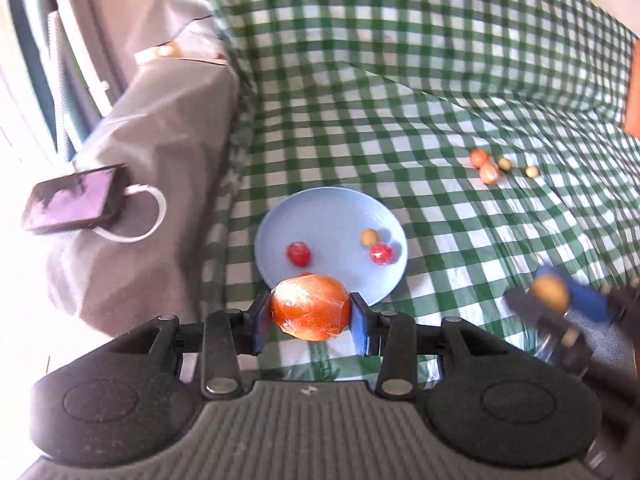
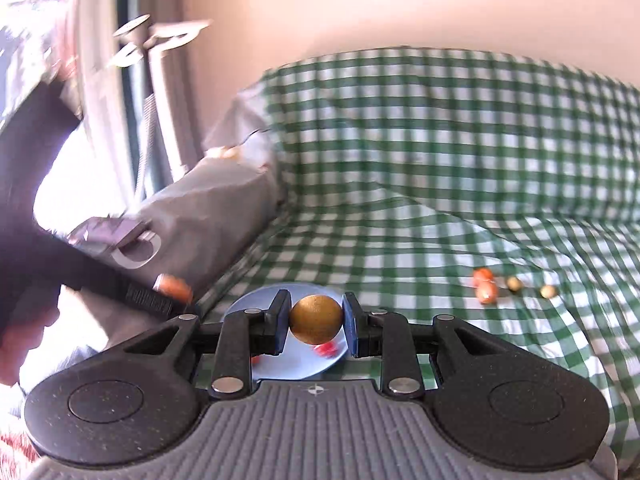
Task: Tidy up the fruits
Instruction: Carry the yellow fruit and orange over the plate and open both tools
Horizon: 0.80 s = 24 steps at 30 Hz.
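My left gripper [image 1: 310,316] is shut on a large orange fruit [image 1: 309,306], held just above the near rim of a light blue plate [image 1: 320,216]. The plate holds two red fruits [image 1: 298,253] and a small tan fruit [image 1: 369,236]. My right gripper [image 2: 316,320] is shut on a brown round fruit [image 2: 316,319] above the plate [image 2: 296,366]; it shows blurred in the left wrist view [image 1: 550,294]. Several loose fruits [image 1: 489,165] lie on the cloth to the right, also in the right wrist view [image 2: 485,289].
A green checked cloth [image 1: 420,80] covers the sofa seat and back. A grey armrest [image 1: 160,152] at left carries a phone [image 1: 72,200] with a white cable. An orange object [image 1: 633,92] sits at the far right edge.
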Available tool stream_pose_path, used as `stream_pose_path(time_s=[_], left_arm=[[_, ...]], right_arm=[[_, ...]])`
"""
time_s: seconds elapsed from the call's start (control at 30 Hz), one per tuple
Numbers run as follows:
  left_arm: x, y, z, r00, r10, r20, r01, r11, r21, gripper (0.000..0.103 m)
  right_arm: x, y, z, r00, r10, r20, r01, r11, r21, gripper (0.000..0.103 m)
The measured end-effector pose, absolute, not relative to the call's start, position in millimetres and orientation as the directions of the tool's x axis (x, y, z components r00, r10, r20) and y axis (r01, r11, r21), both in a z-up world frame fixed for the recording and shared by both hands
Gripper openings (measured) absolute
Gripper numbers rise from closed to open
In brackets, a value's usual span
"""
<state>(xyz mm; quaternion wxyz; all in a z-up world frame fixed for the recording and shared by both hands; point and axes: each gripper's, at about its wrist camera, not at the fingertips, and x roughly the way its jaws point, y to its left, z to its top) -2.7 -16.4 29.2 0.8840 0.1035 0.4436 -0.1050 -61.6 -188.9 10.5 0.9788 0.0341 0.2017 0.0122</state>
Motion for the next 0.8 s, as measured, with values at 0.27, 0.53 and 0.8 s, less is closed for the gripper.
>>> stream_pose_path(time_s=[0.27, 0.53, 0.8], left_arm=[[-25, 5, 28, 0.588, -0.093, -0.803, 0.266, 0.960, 0.083, 0.045], [-29, 7, 28, 0.588, -0.101, -0.802, 0.272, 0.959, 0.079, 0.045], [-23, 5, 22, 0.573, -0.105, -0.813, 0.280, 0.957, 0.074, 0.045]], right_arm=[[-77, -153, 19, 0.906, 0.051, -0.420, -0.047, 0.999, 0.020, 0.029], [-81, -148, 19, 0.897, 0.031, -0.441, -0.027, 1.000, 0.015, 0.029], [-78, -147, 16, 0.892, 0.021, -0.452, -0.021, 1.000, 0.006, 0.029]])
